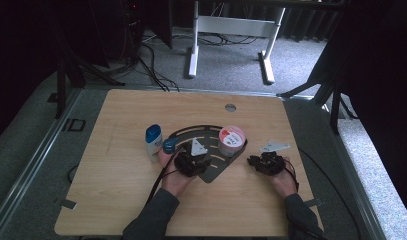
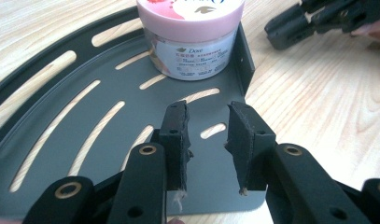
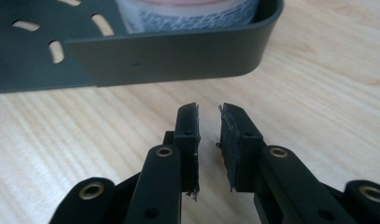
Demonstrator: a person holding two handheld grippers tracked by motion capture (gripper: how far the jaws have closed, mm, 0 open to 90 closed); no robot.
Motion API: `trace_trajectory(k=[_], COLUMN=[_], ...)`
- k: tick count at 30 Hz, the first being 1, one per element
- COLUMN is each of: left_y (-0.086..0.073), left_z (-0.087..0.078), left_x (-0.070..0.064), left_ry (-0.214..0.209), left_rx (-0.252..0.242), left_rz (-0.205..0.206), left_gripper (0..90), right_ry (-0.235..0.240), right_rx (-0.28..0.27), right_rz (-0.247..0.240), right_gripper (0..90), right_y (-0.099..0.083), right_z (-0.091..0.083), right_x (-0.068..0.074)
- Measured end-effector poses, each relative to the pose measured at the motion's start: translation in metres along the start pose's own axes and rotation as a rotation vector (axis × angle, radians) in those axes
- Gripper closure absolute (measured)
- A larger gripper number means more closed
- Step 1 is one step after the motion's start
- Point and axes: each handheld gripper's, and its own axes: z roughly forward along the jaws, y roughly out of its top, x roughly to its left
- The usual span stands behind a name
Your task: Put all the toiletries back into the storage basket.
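the rack (image 1: 211, 172), a dark slotted quarter-round tray, lies flat near the middle of the table (image 1: 116, 190) and serves as the landmark here. the jar (image 1: 231, 140), pink-lidded with a white label, stands upright inside the rack, tucked into its far right corner against the raised wall; in the left gripper view the jar (image 2: 192, 37) sits at the end of the slots, touching or almost touching that wall.

the left gripper (image 1: 190, 162) hovers over the rack's near part, on the jar's near side and apart from it. its jaws stand parted with a clear gap and nothing between them, above the slotted floor (image 2: 61, 135) in its own view (image 2: 207, 122).

the right gripper (image 1: 265, 162) is over bare wood just right of the rack, outside its wall. its jaws are slightly parted and empty (image 3: 208, 116), pointing at the rack's outer wall (image 3: 178, 58).

a bottle (image 1: 153, 142) with a blue cap stands upright just left of the rack.
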Motion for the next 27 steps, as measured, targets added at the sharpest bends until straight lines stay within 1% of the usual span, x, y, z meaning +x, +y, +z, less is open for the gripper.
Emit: trace_trajectory(k=[1,2,4,8,10,13,18,22,27], left_y=[0.000,0.000,0.000,0.000,0.001,0.001,0.003,0.008,0.014], left_z=[-0.003,-0.006,-0.012,-0.023,-0.028,-0.035,-0.047,-0.059,-0.072], left_x=[0.002,0.003,0.007,0.011,0.013,0.014,0.016,0.021,0.030], left_ry=[-0.020,-0.022,-0.037,-0.042,-0.052,-0.070,-0.067,-0.042,-0.016], left_rx=[0.000,0.002,0.001,-0.007,-0.009,-0.018,-0.024,-0.042,-0.067], left_rz=[-0.001,0.007,0.005,0.006,0.005,0.016,0.033,0.042,0.030], left_gripper=[68.0,68.0,68.1,68.3,68.7,71.7,76.7,81.7,88.7], right_ry=[0.001,0.004,0.010,0.018,0.024,0.030,0.035,0.034,0.037], right_rx=[0.002,0.005,0.007,0.011,0.009,0.005,0.004,0.010,0.018], right_rz=[-0.001,-0.001,-0.004,-0.008,-0.010,-0.021,-0.032,-0.038,-0.031], right_gripper=[77.0,77.0,77.0,77.2,77.2,77.1,77.1,76.9,76.8], right_y=[-0.001,-0.002,-0.004,-0.005,-0.005,-0.005,-0.007,-0.008,-0.011], right_z=[0.000,0.000,-0.001,-0.003,-0.004,-0.006,-0.009,-0.009,-0.008], right_x=[0.001,0.003,0.007,0.013,0.016,0.021,0.027,0.030,0.031])
